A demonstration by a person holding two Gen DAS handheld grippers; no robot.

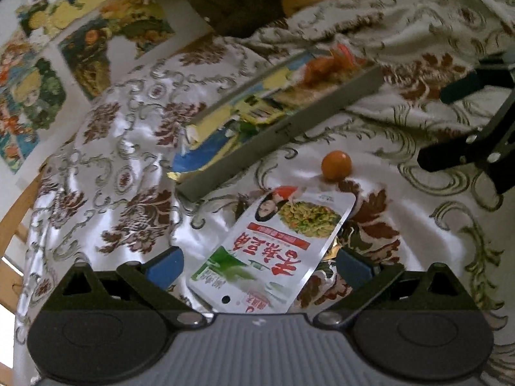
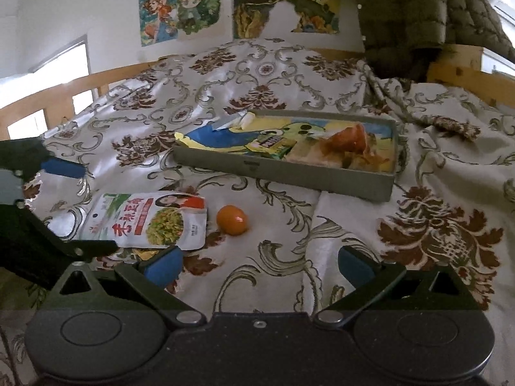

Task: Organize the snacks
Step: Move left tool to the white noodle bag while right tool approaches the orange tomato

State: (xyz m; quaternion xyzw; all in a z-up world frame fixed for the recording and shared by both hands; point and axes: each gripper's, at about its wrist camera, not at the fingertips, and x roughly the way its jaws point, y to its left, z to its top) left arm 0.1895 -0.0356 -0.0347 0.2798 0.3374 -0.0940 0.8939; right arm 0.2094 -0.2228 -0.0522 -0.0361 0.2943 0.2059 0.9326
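Note:
A white snack pouch (image 1: 273, 244) with red characters lies flat on the patterned cloth, between the open jaws of my left gripper (image 1: 259, 265); the jaws are not closed on it. It also shows in the right wrist view (image 2: 145, 220). A small orange ball-shaped snack (image 1: 336, 164) lies just beyond the pouch, also seen in the right wrist view (image 2: 231, 219). A grey tray (image 2: 370, 189) holds several snack packets. My right gripper (image 2: 259, 265) is open and empty over bare cloth, nearer than the orange snack. My left gripper (image 2: 61, 206) shows at the left of the right wrist view.
The floral satin cloth (image 2: 289, 74) covers a bed with a wooden frame (image 2: 48, 96). Cartoon posters (image 2: 180, 9) hang on the wall behind. A dark quilted jacket (image 2: 418, 16) hangs at the back right. My right gripper (image 1: 466, 122) shows at the right of the left wrist view.

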